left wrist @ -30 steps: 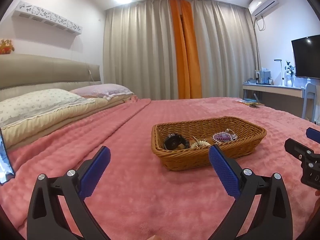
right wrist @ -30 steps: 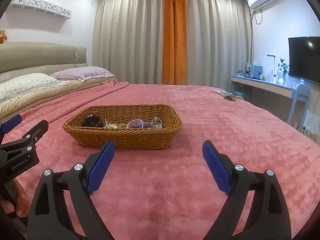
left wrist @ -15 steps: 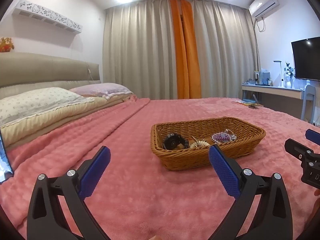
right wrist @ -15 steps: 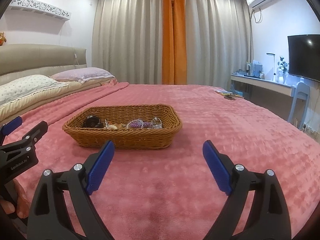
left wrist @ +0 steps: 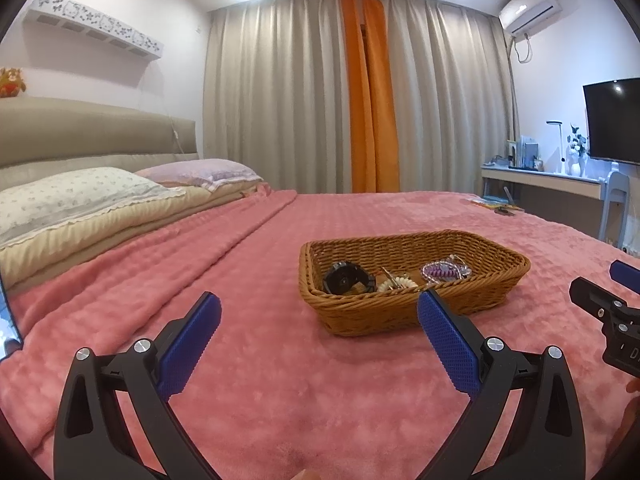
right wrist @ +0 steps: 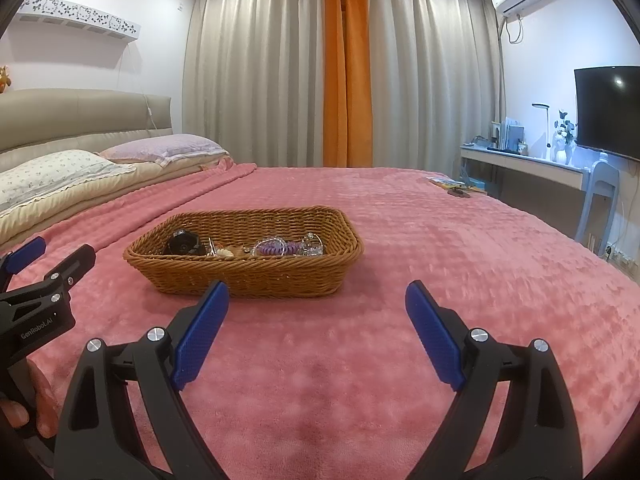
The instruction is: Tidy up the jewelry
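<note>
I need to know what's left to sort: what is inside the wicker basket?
The wicker basket holds a black round piece, a cream spiral hair tie and a purple beaded piece. Its near wall hides anything lying lower.

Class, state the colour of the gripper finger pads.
Blue pads, clearest in the right wrist view.

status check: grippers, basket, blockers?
Left gripper open, empty. Right gripper open, empty. Jewelry sits in wicker basket on bed. Nothing in the way.
</note>
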### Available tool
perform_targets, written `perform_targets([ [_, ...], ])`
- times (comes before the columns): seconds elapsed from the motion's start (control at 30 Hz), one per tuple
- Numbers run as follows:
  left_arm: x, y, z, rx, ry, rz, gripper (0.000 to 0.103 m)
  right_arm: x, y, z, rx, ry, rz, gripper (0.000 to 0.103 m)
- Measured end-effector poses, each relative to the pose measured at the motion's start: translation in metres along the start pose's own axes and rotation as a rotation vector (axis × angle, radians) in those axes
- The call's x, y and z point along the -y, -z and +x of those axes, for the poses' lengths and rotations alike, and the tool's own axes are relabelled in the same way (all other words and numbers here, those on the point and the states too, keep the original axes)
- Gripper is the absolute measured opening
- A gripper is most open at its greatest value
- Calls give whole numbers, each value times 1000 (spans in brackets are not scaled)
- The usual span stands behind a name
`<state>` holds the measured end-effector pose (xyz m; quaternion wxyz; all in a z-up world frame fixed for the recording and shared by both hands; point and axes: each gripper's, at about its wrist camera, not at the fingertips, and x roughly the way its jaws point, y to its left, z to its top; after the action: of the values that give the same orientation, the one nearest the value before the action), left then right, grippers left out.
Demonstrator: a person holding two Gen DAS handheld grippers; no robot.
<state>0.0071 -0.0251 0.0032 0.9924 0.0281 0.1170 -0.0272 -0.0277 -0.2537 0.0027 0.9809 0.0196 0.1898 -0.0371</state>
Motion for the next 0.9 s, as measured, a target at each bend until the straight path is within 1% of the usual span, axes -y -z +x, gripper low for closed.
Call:
perform_targets([
  [0.57, -2, -1, 2, -12, 6, -16, 95, 0, 0, 0, -4, -1, 4, 86],
  [0.77, -2, 0, 3, -12, 5, -9, 95, 0, 0, 0, -8, -1, 4, 86],
  [0.9, -4, 0, 2, -6, 9, -22, 95, 0, 1, 2, -12, 0, -8, 86],
])
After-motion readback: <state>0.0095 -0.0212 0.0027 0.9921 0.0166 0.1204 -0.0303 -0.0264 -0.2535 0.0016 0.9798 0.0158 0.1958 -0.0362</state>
